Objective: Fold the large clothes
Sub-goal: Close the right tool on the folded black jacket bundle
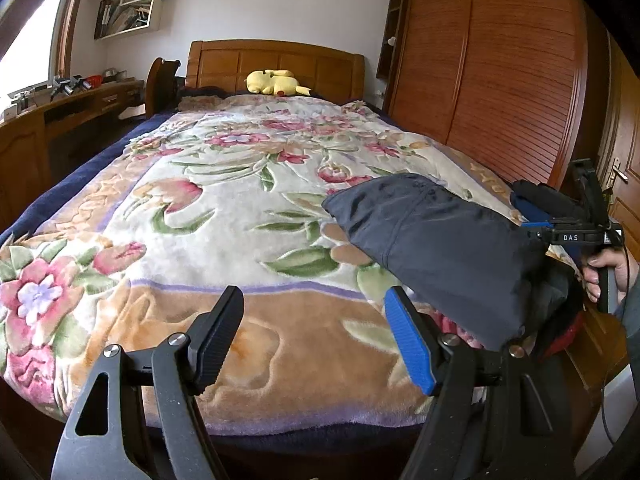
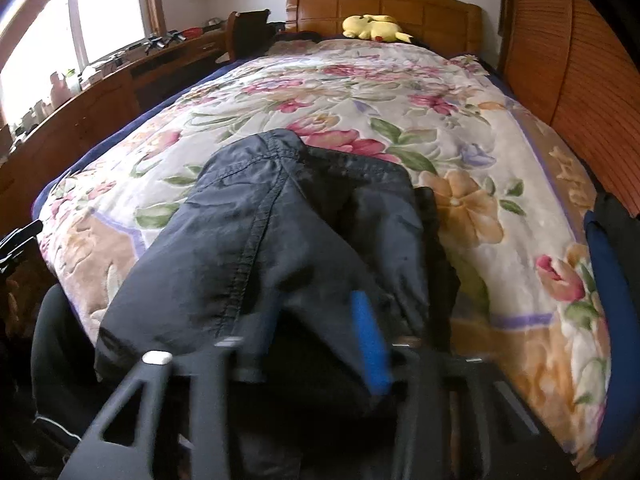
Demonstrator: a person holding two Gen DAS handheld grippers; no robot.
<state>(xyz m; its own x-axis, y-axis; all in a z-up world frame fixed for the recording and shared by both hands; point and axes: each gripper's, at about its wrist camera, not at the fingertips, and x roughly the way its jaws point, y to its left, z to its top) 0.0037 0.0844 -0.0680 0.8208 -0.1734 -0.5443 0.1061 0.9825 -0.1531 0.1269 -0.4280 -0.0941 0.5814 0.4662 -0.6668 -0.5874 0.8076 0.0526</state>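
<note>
Gripping stage, early in the fold as far as the frames let one judge: the right tool [image 2: 320, 340] was pinched down narrow with dark fabric of the jacket [image 2: 288, 232] bunched between its pads, black finger left, blue finger right. Motion blur there, so exact bite depth was not readable. The left tool [image 1: 314, 340] stood wide with nothing between its fingers, hovering over the near edge of the floral blanket [image 1: 208, 208], just left of the garment.

The jacket lay on the bed's near right part, one end draped toward the near edge, where a red patch showed under it in the left wrist view. Its long axis ran near-to-far, leaning slightly left at the far end; the rounded, seamed end pointed toward the headboard [image 1: 276, 64]. A stitched seam ran along that axis.

Next move, as judgement: the left tool needed to shift right and take a second edge or corner, then both needed to lift and spread the cloth flat before any fold. Risk: single-layer slip, given the slick-looking fabric.
</note>
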